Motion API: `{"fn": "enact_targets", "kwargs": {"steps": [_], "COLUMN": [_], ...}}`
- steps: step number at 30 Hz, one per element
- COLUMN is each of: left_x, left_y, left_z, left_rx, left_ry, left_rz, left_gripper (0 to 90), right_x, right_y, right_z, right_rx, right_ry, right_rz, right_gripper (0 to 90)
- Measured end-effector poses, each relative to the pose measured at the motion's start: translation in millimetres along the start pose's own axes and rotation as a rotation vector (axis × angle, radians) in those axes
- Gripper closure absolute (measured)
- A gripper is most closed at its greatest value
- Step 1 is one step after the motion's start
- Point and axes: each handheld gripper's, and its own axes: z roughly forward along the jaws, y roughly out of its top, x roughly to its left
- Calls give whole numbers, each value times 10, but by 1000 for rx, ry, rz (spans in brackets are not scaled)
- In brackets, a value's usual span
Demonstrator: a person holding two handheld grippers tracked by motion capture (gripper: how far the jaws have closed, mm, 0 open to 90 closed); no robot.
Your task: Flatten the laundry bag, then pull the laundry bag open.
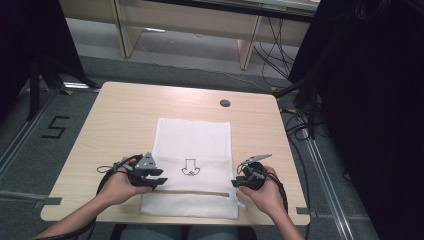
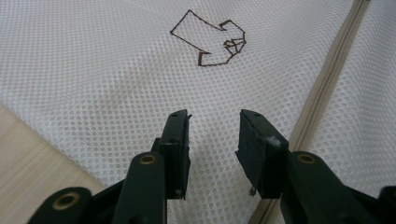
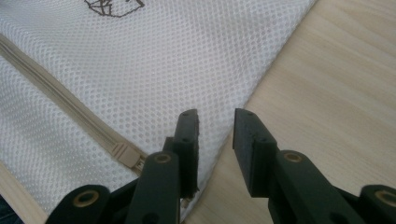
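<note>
A white mesh laundry bag (image 1: 194, 145) lies flat on the wooden table (image 1: 120, 115), with a small dark line drawing (image 1: 190, 168) printed on it and a beige zipper (image 1: 197, 192) running across near its front end. My left gripper (image 1: 161, 180) rests at the bag's left edge, open over the mesh (image 2: 116, 84), the zipper (image 2: 327, 88) to its right. My right gripper (image 1: 234, 183) sits at the bag's right edge, open, straddling the mesh border (image 3: 261, 84). The zipper pull (image 3: 125, 154) lies just left of its jaws.
A round grey grommet (image 1: 225, 103) sits in the table near its far edge. Cables trail from both grippers toward the person. Black curtains stand to the right and far left, and a desk frame stands on the floor behind the table.
</note>
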Motion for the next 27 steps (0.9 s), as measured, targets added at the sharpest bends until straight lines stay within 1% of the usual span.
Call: {"fn": "enact_targets", "kwargs": {"steps": [2, 3, 4, 5, 6, 7, 8, 9, 10, 11, 12, 13, 14, 15, 16, 17, 18, 19, 20, 21, 22, 23, 24, 25, 26, 27], "left_x": [3, 2, 5, -3, -15, -28, -32, -45, -51, -57, -67, -69, -74, -68, -73, -69, -59, -66, -70, -69, -74, -64, -65, -68, -80, -83], "left_y": [0, 3, 6, 3, 6, 11, 19, 23, 34, 38, 44, 41, 39, 39, 38, 47, 52, 60, 64, 71, 70, 73, 69, 62, 54, 51], "left_z": [-3, -9, -7, -2, -1, 0, -14, -6, -24, -14, -21, -12, -6, -8, 7, 7, 7, 14, 18, 13, 19, 20, 21, 22, 23, 22], "left_rx": [-3, -8, -16, -27, -45, -66, -62, -82, -78, -98, -91, -94, -98, -86, -98, -93, -88, -97, -105, -95, -99, -101, -101, -99, -96, -97], "left_ry": [4, -1, -4, -10, -23, -25, -25, -32, -31, -40, -48, -38, -35, -26, -38, -40, -37, -42, -39, -47, -39, -41, -42, -46, -48, -48], "left_rz": [-5, 5, 12, -6, -15, -18, -3, -9, 8, 6, -6, -4, -6, 5, -8, -9, -3, -12, -11, -7, 0, 22, 20, 13, -13, -16], "left_gripper": [617, 614, 609, 604, 600, 598, 593, 591, 586, 582, 579, 575, 573, 571, 572, 573, 573, 575, 575, 575, 576, 577, 578, 578, 579, 579], "right_x": [-1, 5, 6, -1, 0, -8, -15, -8, -4, 6, 28, 30, 38, 48, 58, 77, 76, 82, 92, 99, 107, 114, 123, 123, 128, 148], "right_y": [5, 6, 5, 7, 10, 11, 12, 9, 10, 13, 13, 17, 21, 22, 21, 12, -1, -10, -20, -25, -30, -30, -27, -23, -12, -7], "right_z": [-18, -28, -33, -39, -48, -46, -46, -47, -52, -60, -70, -67, -65, -64, -59, -62, -49, -45, -45, -47, -47, -56, -66, -72, -93, -111], "right_rx": [0, 5, -4, -1, 3, 0, -1, -7, -1, 13, 23, 22, 35, 32, 39, 58, 57, 60, 89, 102, 112, 121, 126, 118, 117, 122], "right_ry": [-8, -8, -9, -11, -14, -14, -17, -18, -19, -19, -12, -10, 1, -5, -6, -5, -7, -9, -13, -11, -4, -3, -9, 1, -7, -13], "right_rz": [7, 23, 33, 30, 41, 38, 33, 45, 49, 45, 60, 44, 38, 25, 18, 21, -2, -7, -2, 4, 6, 4, 5, -9, -12, 14], "right_gripper": [713, 714, 713, 713, 713, 709, 709, 711, 714, 724, 735, 747, 751, 760, 761, 761, 761, 766, 782, 805, 839, 872, 895, 900, 900, 900]}}
